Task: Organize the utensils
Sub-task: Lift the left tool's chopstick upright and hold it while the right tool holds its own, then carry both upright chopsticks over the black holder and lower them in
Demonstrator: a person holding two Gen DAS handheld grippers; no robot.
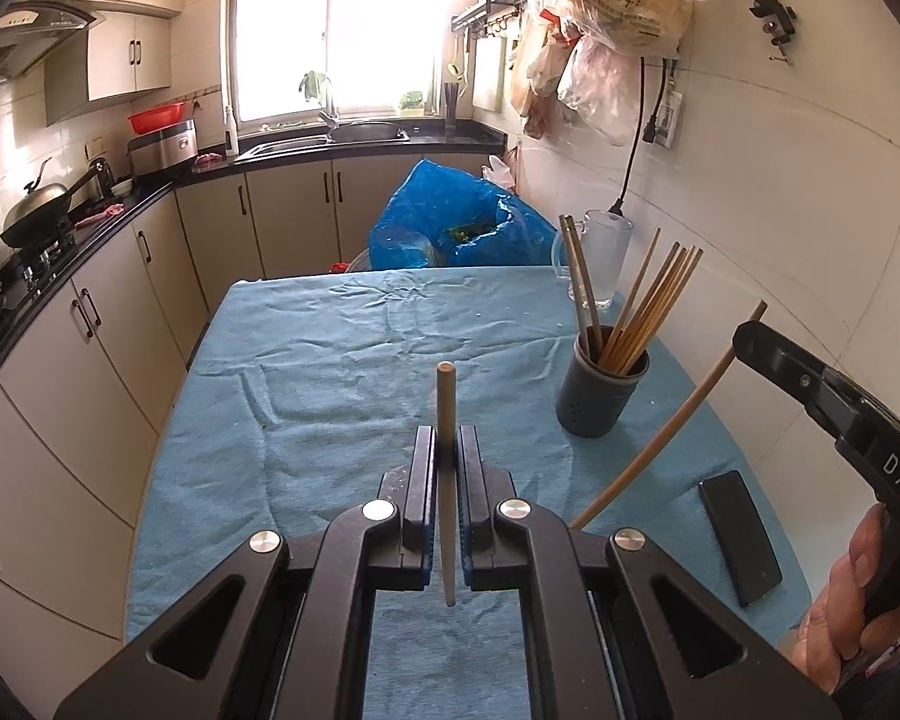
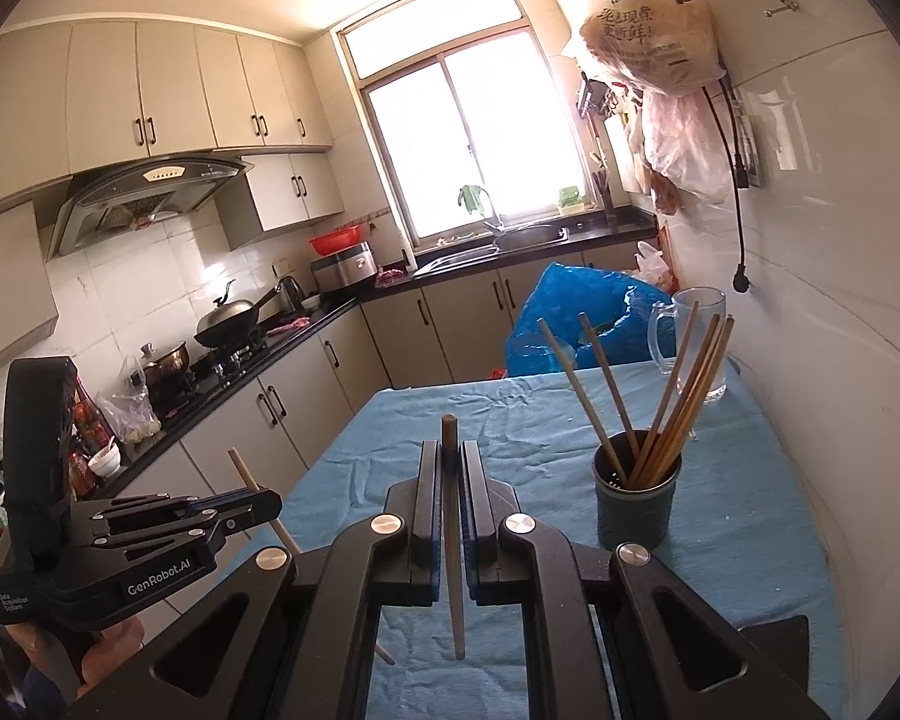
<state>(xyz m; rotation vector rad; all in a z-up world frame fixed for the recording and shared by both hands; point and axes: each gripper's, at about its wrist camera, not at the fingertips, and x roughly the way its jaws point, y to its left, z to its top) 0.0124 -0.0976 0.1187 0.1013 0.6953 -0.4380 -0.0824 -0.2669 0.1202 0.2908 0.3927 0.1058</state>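
My left gripper is shut on a pale wooden chopstick that runs straight out between its pads, over the blue-clothed table. My right gripper is shut on a second chopstick in the same way. A dark grey holder with several chopsticks leaning in it stands on the table's right side, ahead and to the right of both grippers. In the left wrist view the right gripper comes in from the right, its chopstick slanting down to the left. The left gripper shows low left in the right wrist view.
A black phone lies near the table's right edge. A glass mug stands at the far right corner by the tiled wall, with a blue plastic bag behind the table. Kitchen counter and cabinets run along the left.
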